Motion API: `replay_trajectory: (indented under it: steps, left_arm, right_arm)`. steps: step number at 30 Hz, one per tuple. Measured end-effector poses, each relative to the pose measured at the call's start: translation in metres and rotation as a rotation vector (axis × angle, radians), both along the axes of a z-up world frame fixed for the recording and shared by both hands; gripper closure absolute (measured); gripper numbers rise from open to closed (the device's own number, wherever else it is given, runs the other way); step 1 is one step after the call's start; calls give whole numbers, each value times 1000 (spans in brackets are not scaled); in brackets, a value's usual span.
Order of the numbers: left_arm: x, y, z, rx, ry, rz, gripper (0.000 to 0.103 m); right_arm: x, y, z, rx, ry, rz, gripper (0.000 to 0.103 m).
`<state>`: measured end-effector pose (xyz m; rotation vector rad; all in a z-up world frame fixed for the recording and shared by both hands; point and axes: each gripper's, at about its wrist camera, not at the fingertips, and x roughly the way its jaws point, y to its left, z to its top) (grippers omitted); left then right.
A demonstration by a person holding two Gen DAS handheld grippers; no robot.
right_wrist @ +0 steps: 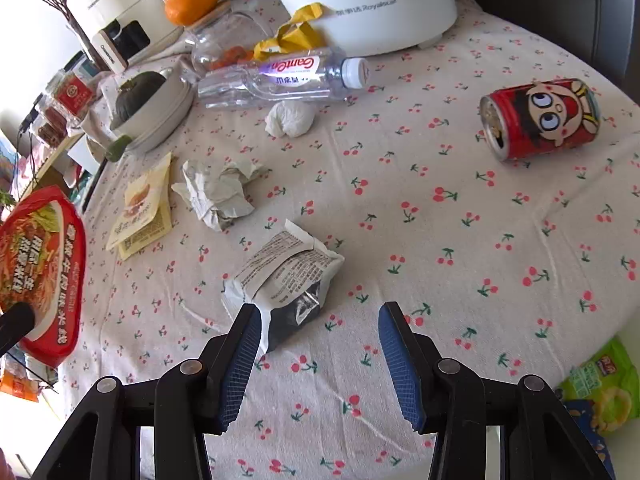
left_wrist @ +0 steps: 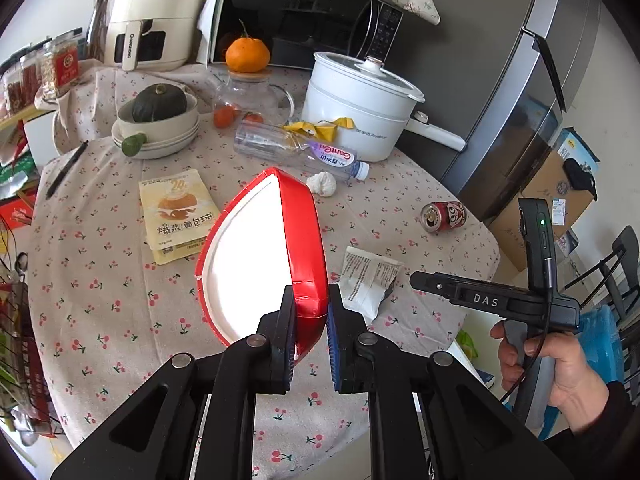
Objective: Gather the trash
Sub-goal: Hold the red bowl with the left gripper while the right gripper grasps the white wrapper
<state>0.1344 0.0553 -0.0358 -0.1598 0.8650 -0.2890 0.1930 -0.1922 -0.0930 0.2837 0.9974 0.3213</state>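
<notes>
Over the counter (right_wrist: 460, 216), left of the red can (right_wrist: 540, 118), the left claw (left_wrist: 312, 320) pinches a red noodle bowl (left_wrist: 264, 256) by its rim alone; that thin hold could let it swing or drop. Nearer the can, the right claw (right_wrist: 320, 344) hangs spread at a printed wrapper (right_wrist: 284, 276), whose slick foil may slide away as the jaws close.

Cherry-print table (right_wrist: 460, 240) carries can (right_wrist: 540, 118), bottle (right_wrist: 280, 78), wrappers (right_wrist: 280, 276).

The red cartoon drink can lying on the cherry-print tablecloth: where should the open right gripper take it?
Across the red cartoon drink can's round body, coming from above. It lies on its side, so the right gripper's fingers should straddle its curved sides, probably at mid-length.
</notes>
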Motion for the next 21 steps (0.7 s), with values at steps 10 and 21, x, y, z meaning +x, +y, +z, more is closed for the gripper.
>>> replay_trajectory:
  steps: [10,21]
  left_arm:
    - [5,28,-18,31,54,59,89]
    - [-2,23,-14,53,53,54,89]
  right_arm:
    - [39,16,-34,45,39,-65,49]
    - [28,24,-15,58,-19,-27,96]
